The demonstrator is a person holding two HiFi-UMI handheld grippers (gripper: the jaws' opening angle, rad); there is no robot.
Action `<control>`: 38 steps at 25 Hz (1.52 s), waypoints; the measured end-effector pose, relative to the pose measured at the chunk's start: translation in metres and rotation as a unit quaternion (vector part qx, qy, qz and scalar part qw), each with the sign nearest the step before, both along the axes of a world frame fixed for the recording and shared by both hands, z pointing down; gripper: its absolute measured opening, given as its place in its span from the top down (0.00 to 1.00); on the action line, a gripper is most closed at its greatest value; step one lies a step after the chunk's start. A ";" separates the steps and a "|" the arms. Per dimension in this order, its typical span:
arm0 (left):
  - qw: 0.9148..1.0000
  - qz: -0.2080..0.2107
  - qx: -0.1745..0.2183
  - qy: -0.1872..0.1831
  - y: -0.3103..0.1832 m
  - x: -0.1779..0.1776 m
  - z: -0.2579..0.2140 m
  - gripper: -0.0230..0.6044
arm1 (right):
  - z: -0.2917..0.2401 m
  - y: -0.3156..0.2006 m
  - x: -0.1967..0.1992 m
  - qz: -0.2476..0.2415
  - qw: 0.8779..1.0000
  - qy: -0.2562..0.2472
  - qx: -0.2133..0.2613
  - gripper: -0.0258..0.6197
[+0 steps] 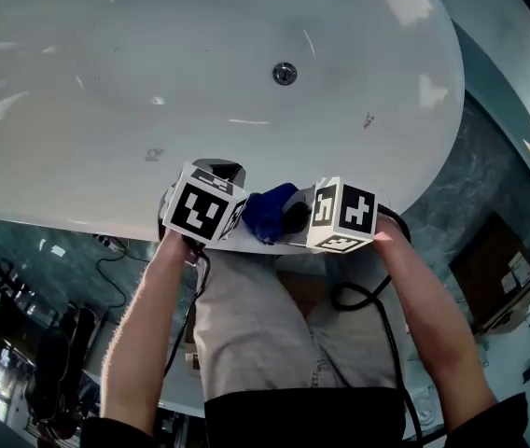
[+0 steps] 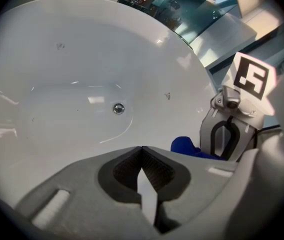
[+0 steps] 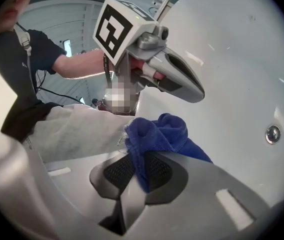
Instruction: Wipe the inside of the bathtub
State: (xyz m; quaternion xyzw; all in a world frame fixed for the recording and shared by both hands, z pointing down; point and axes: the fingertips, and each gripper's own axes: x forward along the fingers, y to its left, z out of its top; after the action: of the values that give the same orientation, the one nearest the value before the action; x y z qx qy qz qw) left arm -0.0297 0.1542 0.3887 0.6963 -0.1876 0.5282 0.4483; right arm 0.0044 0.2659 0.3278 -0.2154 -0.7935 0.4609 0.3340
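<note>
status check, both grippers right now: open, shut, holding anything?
Left gripper: shut, nothing between its jaws.
Right gripper: shut on the blue cloth.

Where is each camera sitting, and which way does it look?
Head view: on the person's head, looking down into the bathtub; forearms and lap show.
Left gripper view: on the left hand-held gripper, facing the drain; its shut, empty jaws show.
Right gripper view: on the right hand-held gripper, facing the person's lap; its jaws pinch the blue cloth.
All three share the blue cloth and drain.
</note>
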 end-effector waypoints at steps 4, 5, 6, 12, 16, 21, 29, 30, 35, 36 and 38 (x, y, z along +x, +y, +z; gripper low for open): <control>1.000 -0.007 -0.002 -0.003 0.005 0.000 -0.008 0.96 | -0.013 0.001 0.006 0.002 1.000 -0.006 -0.002 0.88; 1.000 -0.010 -0.003 -0.003 0.006 0.001 -0.010 0.96 | -0.014 0.001 0.007 0.001 1.000 -0.007 -0.002 0.88; 1.000 -0.011 -0.004 -0.003 0.007 0.002 -0.010 0.96 | -0.014 0.000 0.008 0.001 1.000 -0.010 -0.004 0.88; 1.000 -0.012 0.007 -0.003 0.012 0.007 0.000 0.96 | 0.006 -0.025 0.009 0.020 1.000 -0.012 0.014 0.88; 0.998 -0.058 0.019 -0.007 0.007 0.000 0.003 0.96 | 0.029 -0.047 0.019 0.011 0.999 0.010 0.045 0.88; 0.991 -0.133 0.027 -0.008 0.000 -0.012 0.002 0.96 | 0.050 -0.086 0.037 0.019 0.995 0.044 0.087 0.88; 0.990 -0.137 -0.001 0.013 -0.006 -0.004 0.021 0.96 | 0.102 -0.143 0.056 0.037 0.987 0.115 0.104 0.88; 0.990 -0.140 -0.010 0.015 -0.007 -0.003 0.025 0.96 | 0.110 -0.147 0.057 0.036 0.986 0.124 0.102 0.88; 0.991 -0.126 -0.035 0.025 -0.013 0.004 0.051 0.96 | 0.155 -0.157 0.065 0.029 0.981 0.170 0.091 0.88; 0.992 -0.119 -0.035 0.022 -0.015 0.004 0.056 0.96 | 0.165 -0.159 0.066 0.027 0.980 0.178 0.090 0.88; 0.993 -0.104 -0.044 0.016 -0.010 0.005 0.065 0.96 | 0.184 -0.157 0.067 0.017 0.977 0.192 0.091 0.88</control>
State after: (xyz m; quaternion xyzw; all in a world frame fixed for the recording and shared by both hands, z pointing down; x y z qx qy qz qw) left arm -0.0247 0.1439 0.4541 0.6608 -0.2281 0.4753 0.5343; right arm 0.0714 0.1088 0.5119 -0.0785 -0.7564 0.4254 0.4906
